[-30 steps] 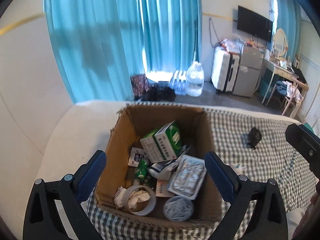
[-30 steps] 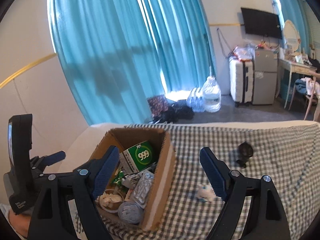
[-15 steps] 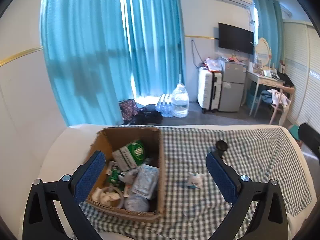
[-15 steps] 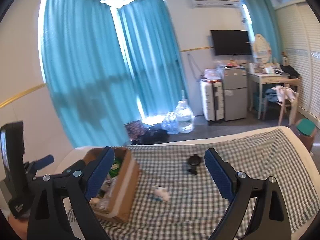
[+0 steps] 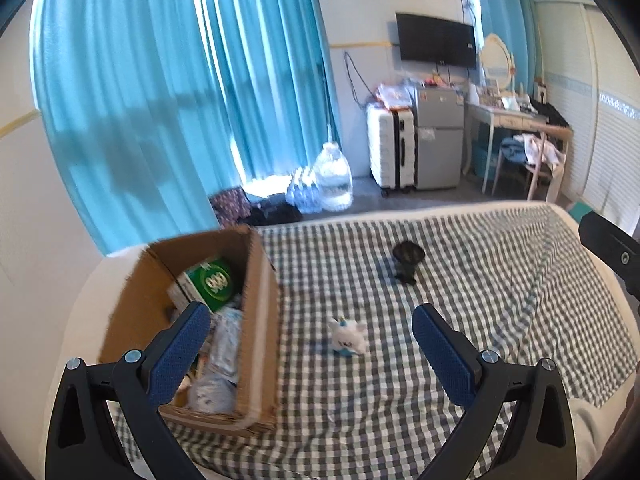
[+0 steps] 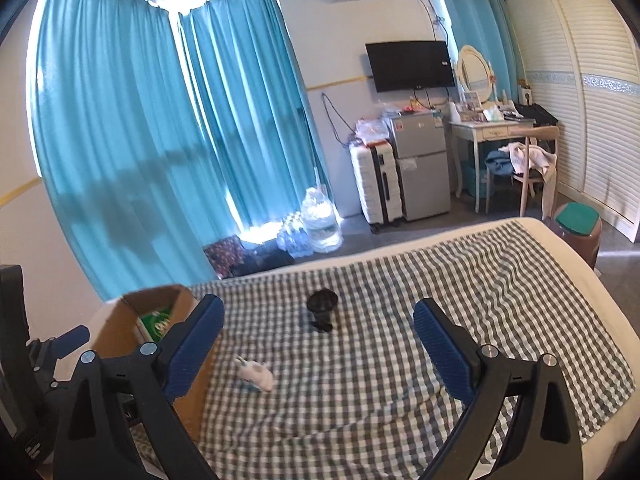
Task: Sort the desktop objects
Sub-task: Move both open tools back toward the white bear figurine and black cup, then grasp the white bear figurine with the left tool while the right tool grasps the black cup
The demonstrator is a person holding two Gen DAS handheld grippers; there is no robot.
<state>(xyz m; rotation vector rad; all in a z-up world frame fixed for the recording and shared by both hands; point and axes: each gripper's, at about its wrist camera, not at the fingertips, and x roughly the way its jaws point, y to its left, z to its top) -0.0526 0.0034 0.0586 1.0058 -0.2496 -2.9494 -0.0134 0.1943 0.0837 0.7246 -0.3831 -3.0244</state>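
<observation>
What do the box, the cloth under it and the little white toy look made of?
Box: corrugated cardboard, matte brown, layered rim edge. Cloth: soft woven fabric, matte, checked, wrinkling into folds. White toy: probably plush, fuzzy-looking outline, but too blurred to be sure.

My two grippers (image 5: 310,340) (image 6: 318,340) are black plastic frames with silver screws and textured blue finger pads (image 5: 178,354).

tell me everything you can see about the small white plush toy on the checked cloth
The small white plush toy looks soft and fuzzy, white with pale blue touches at its top and base; details are blurred. It lies alone on the grey-and-white checked cloth, apart from the brown cardboard box to its left and nearer the camera than the small black object. Nothing grips it.
</observation>
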